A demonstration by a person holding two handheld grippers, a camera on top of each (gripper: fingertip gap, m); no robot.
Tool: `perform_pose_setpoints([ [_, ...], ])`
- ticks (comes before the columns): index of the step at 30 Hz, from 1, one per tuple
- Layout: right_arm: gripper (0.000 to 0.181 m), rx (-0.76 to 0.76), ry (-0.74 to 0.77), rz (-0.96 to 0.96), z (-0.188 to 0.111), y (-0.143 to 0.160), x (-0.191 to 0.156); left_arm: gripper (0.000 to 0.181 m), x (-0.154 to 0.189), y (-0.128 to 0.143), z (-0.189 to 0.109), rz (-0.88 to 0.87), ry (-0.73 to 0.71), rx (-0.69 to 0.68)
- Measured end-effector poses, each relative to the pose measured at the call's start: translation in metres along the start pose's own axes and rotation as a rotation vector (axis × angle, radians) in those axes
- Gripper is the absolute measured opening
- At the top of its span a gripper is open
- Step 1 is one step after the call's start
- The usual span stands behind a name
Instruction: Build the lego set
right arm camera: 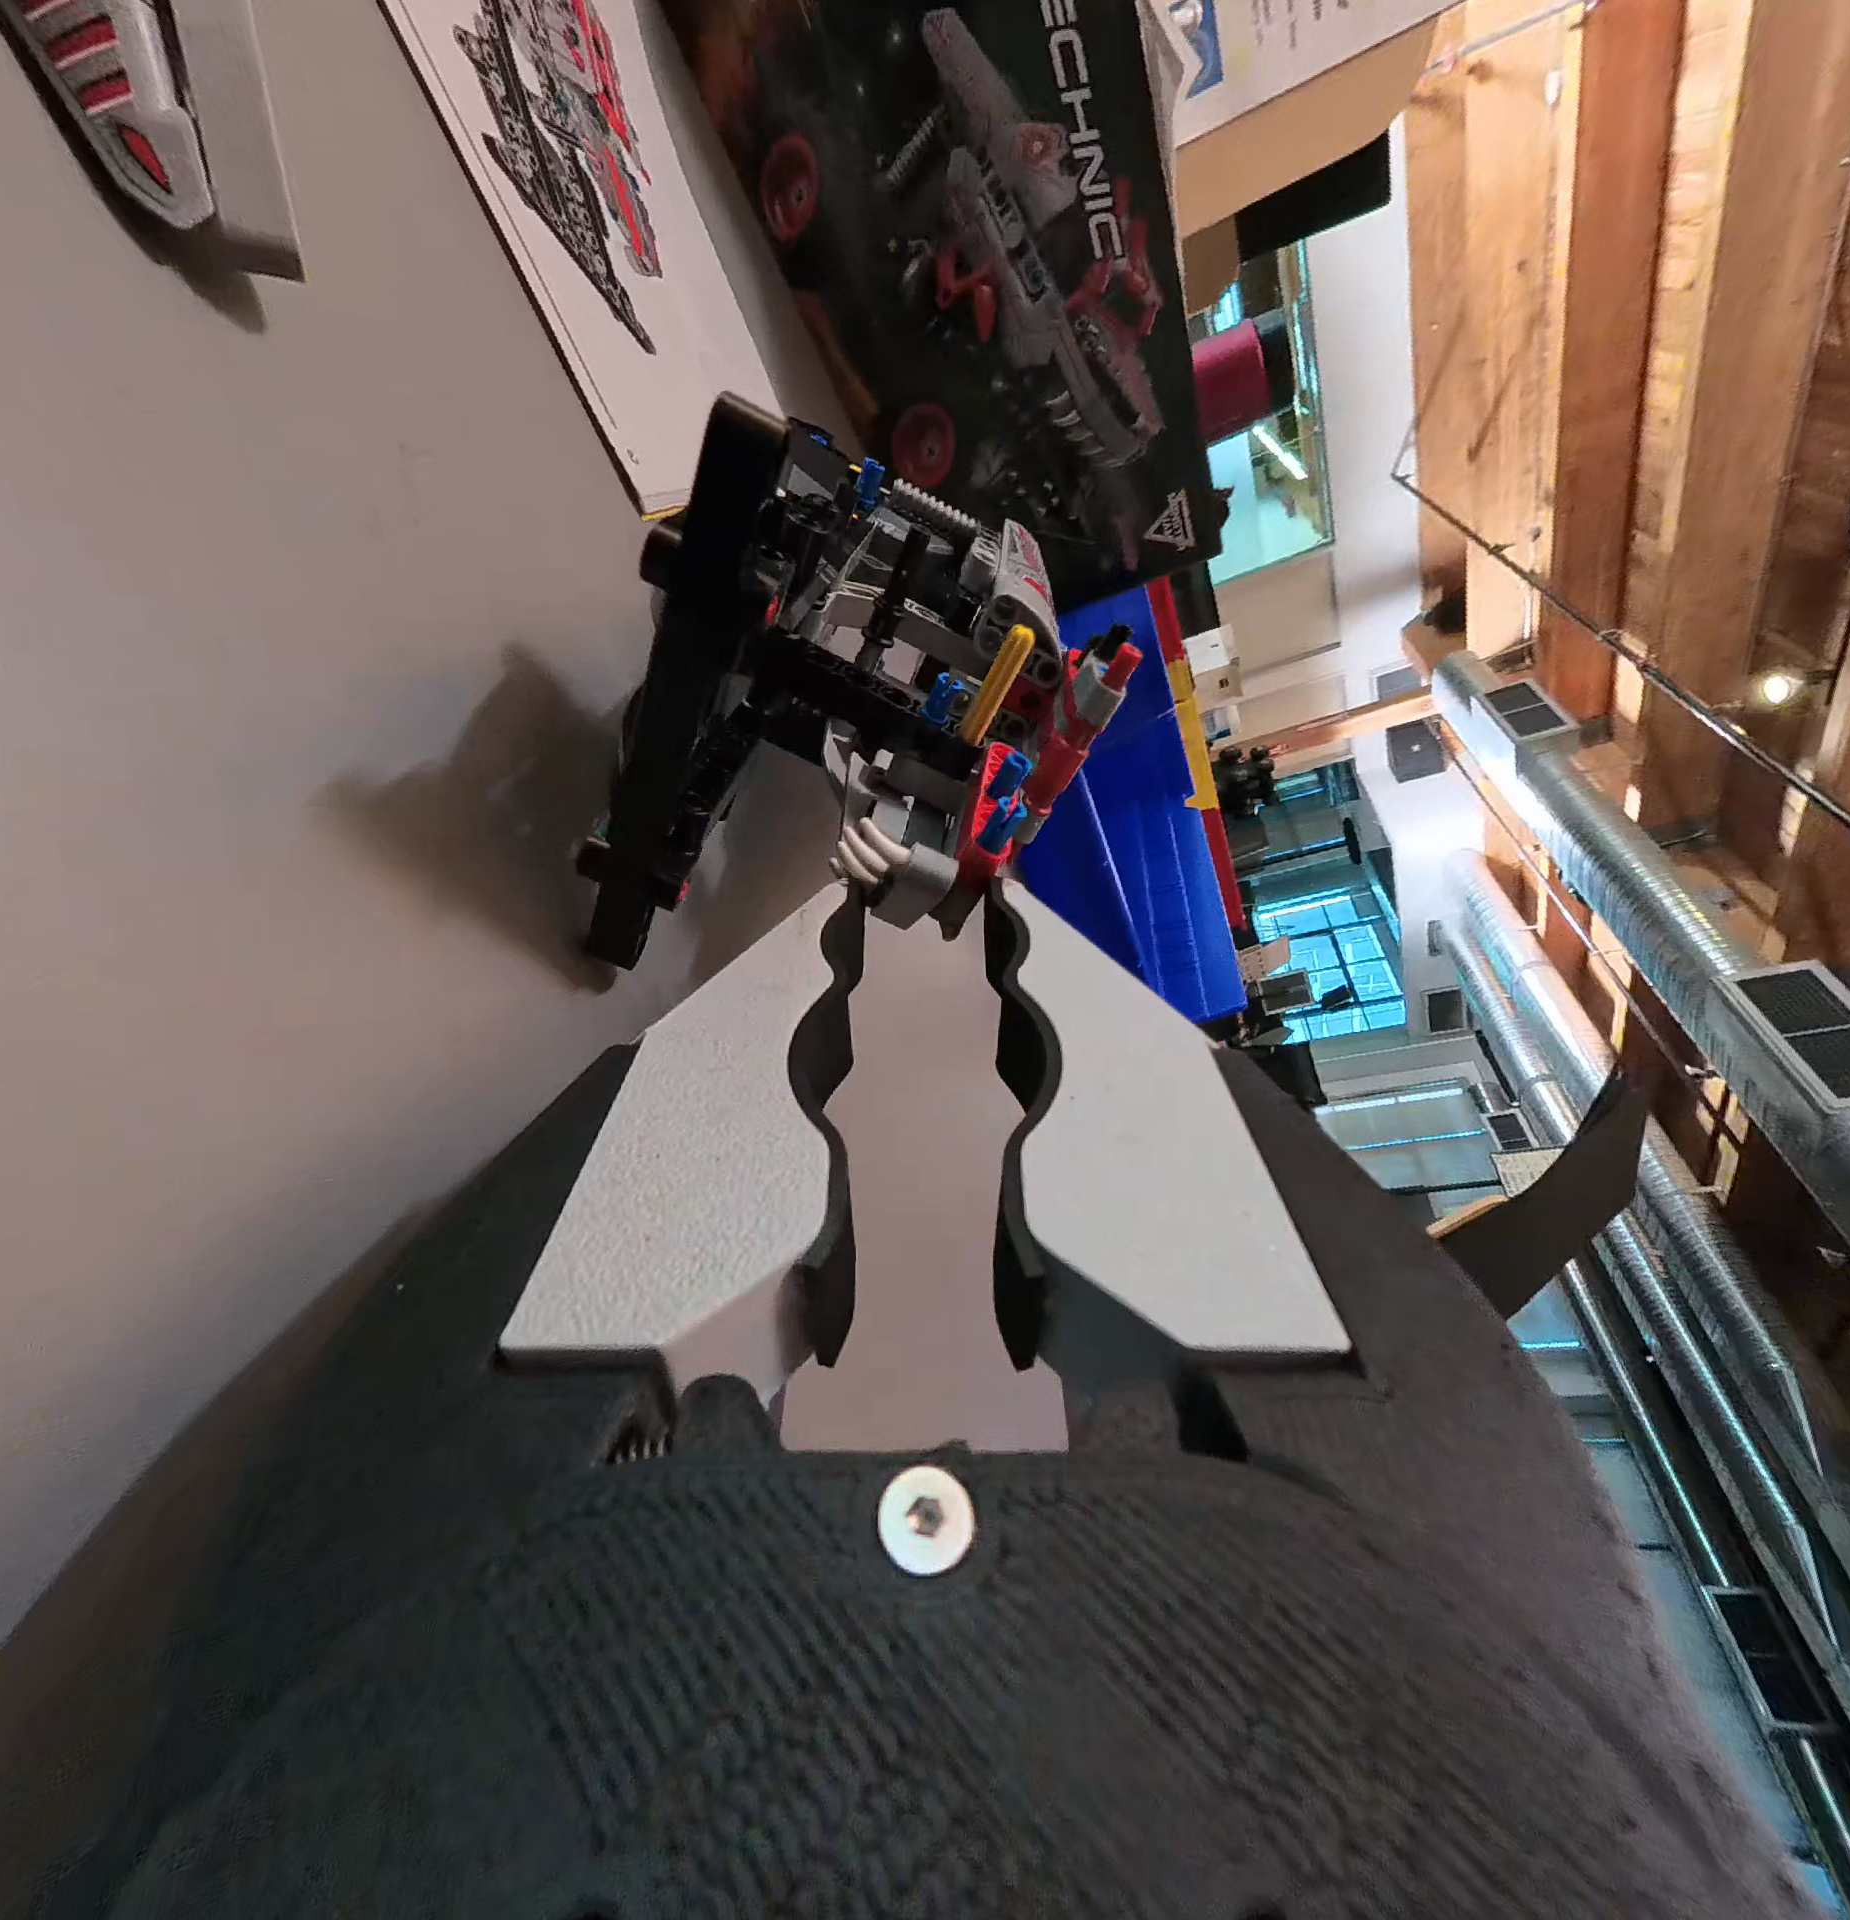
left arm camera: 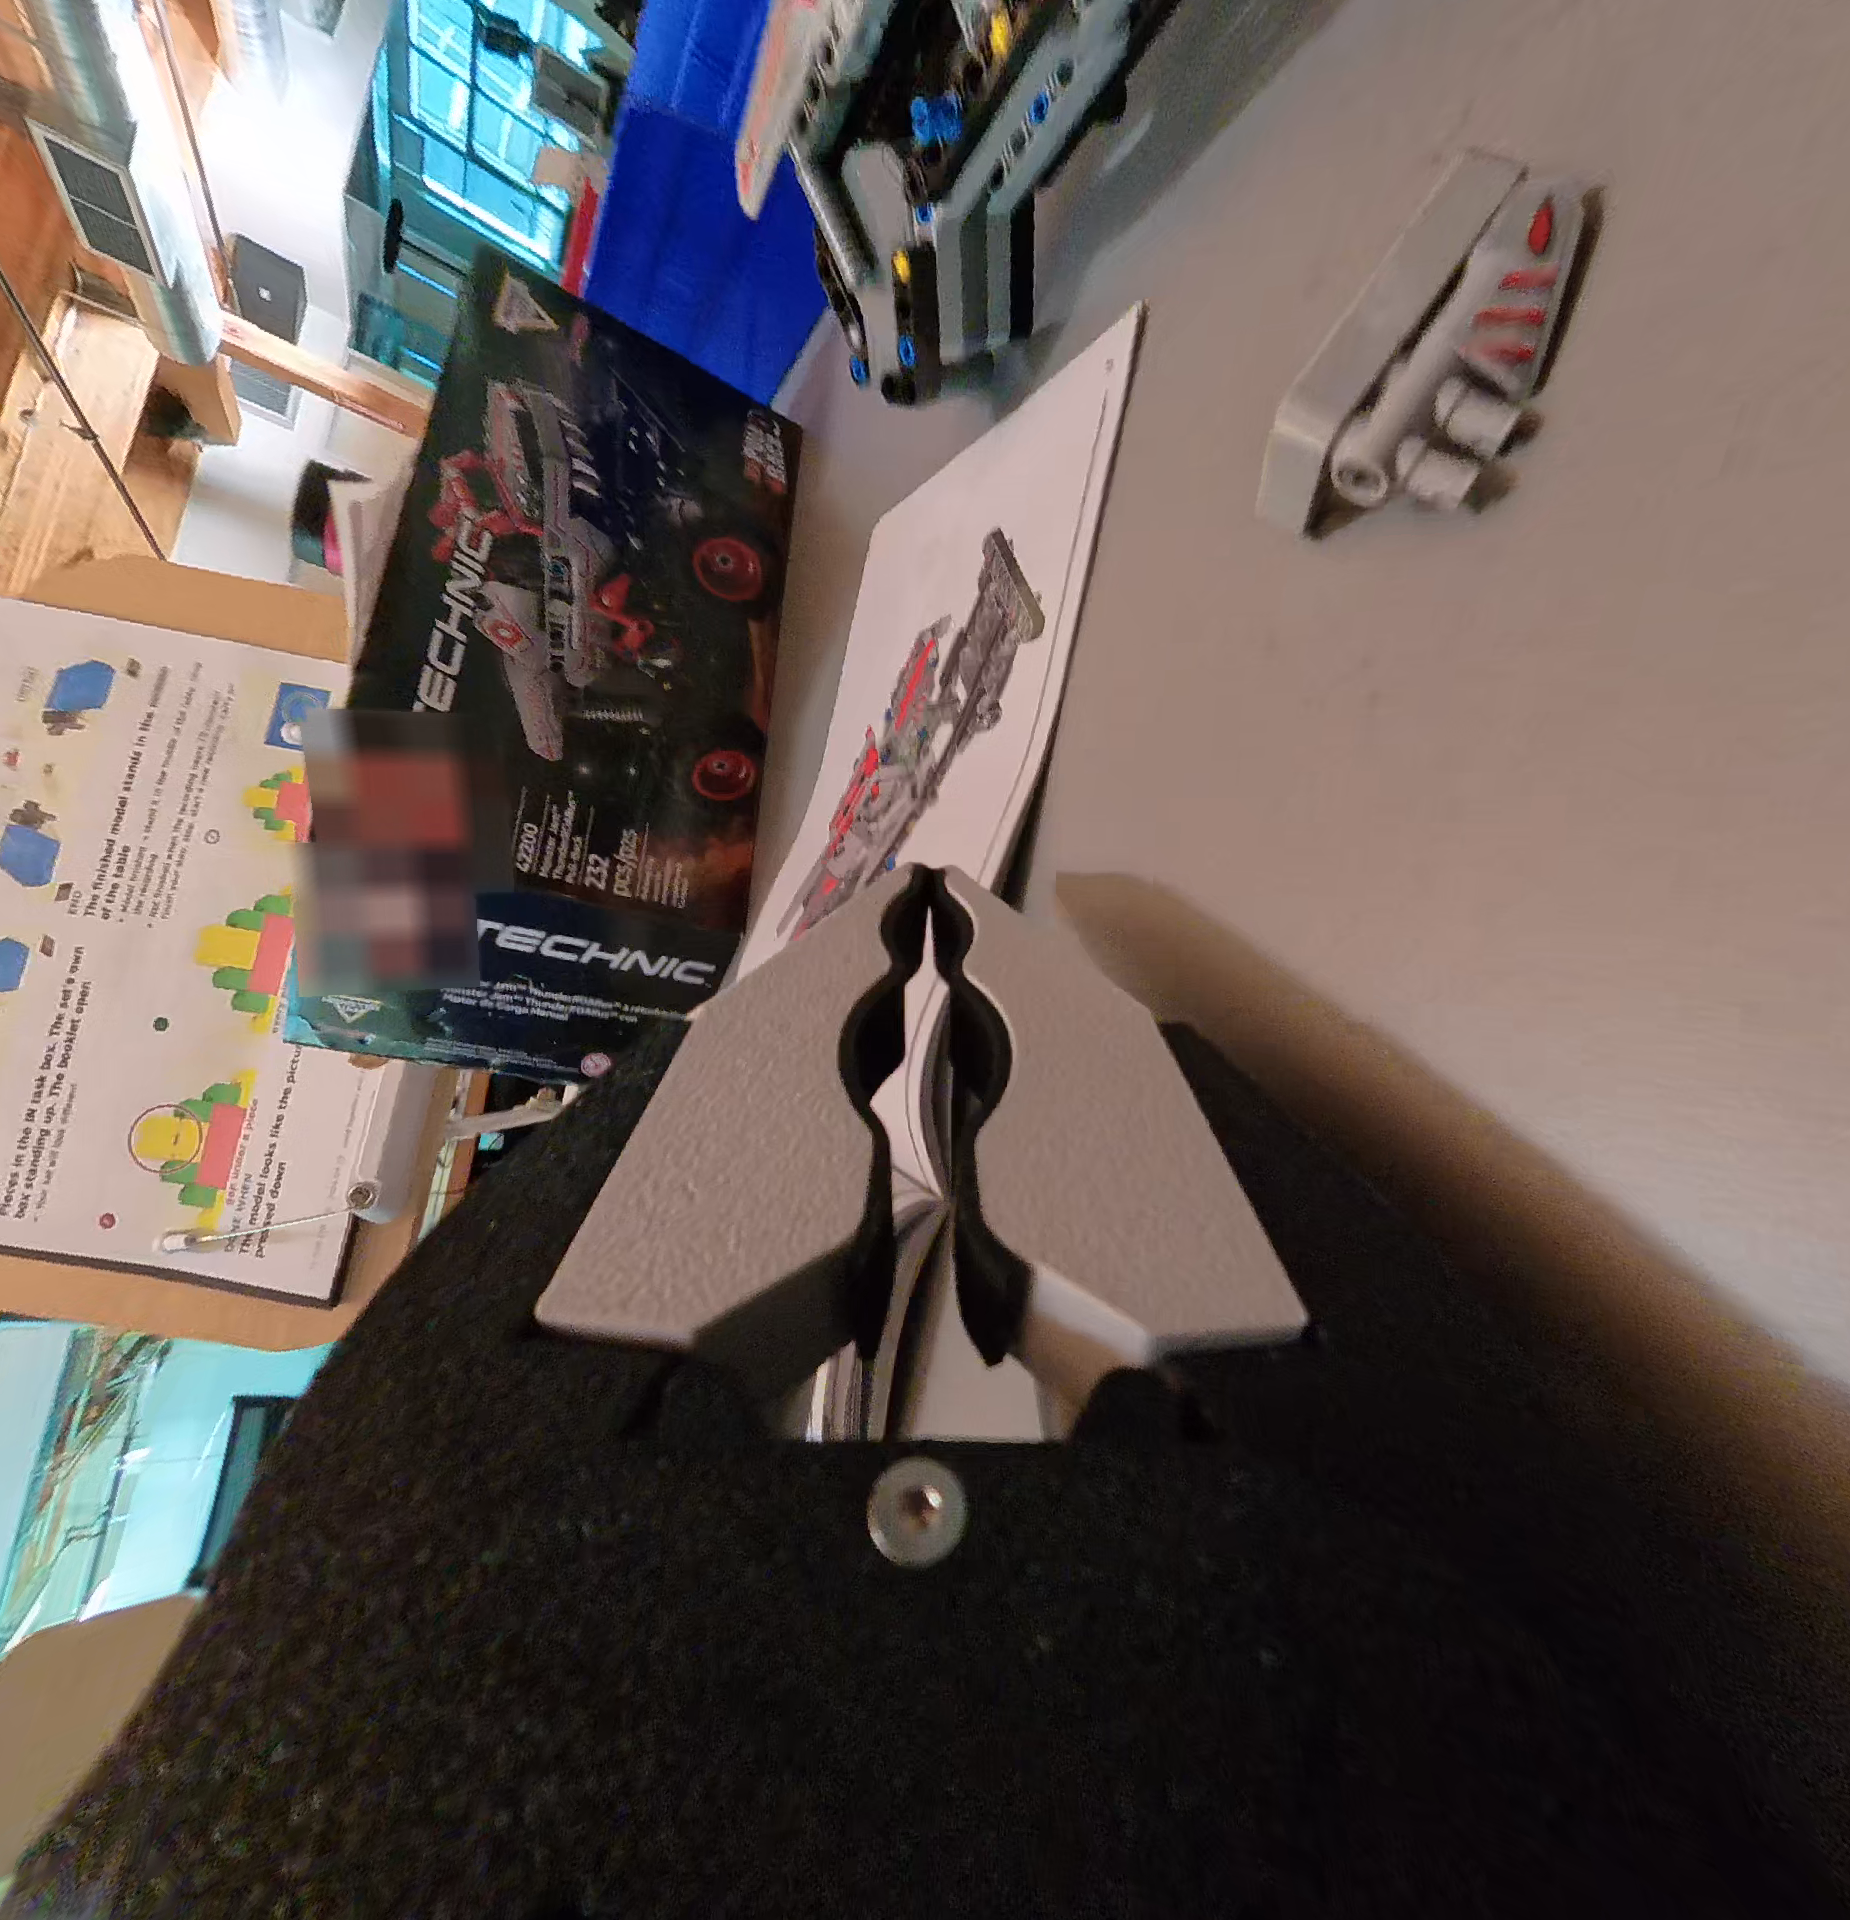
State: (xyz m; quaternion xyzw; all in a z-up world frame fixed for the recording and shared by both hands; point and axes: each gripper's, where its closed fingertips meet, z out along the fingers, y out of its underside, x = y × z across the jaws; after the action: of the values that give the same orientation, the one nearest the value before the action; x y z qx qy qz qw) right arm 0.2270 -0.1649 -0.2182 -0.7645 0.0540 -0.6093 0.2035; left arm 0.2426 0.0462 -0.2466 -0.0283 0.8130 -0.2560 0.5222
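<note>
Meanwhile the right claw (right arm camera: 926, 899) is clamping the near end of the half-built truck (right arm camera: 848, 665), apparently steadying it on the counter (right arm camera: 225, 727), while the left claw (left arm camera: 929, 894) is pinching the open booklet (left arm camera: 962, 665), probably turning a page.

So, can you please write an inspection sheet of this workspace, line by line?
Surface: pale table, mostly bare.
Job's things: partly built model; grey-red panel piece lying apart; open instruction booklet; set box standing.
Clutter: printed sheet on cardboard; blue bin.
Grippers: left claw shut on the booklet's pages; right claw gripping the model's end.
Cables: nothing seen.
Surroundings: wooden beams, metal ducts.
</note>
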Motion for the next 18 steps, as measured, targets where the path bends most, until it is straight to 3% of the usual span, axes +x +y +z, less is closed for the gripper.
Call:
perform_pose_setpoints([
  [3, 0.021, 0.019, 0.027, 0.042, 0.001, 0.002, 0.000, 0.000, 0.003, -0.018, -0.004, -0.106, 0.063, 0.076],
  [6, 0.021, 0.034, 0.027, 0.097, 0.003, 0.004, -0.001, 0.002, 0.020, -0.034, -0.008, -0.229, 0.254, 0.127],
  [12, 0.021, 0.010, 0.019, 0.110, 0.007, 0.010, -0.002, 0.026, 0.039, -0.072, -0.028, -0.475, 0.640, 0.247],
  [14, 0.022, 0.008, 0.025, 0.101, 0.007, 0.011, -0.002, 0.027, 0.041, -0.076, -0.030, -0.447, 0.653, 0.246],
  [18, 0.023, -0.008, 0.026, 0.087, 0.009, 0.015, -0.003, 0.027, 0.053, -0.065, -0.025, -0.171, 0.549, 0.192],
])
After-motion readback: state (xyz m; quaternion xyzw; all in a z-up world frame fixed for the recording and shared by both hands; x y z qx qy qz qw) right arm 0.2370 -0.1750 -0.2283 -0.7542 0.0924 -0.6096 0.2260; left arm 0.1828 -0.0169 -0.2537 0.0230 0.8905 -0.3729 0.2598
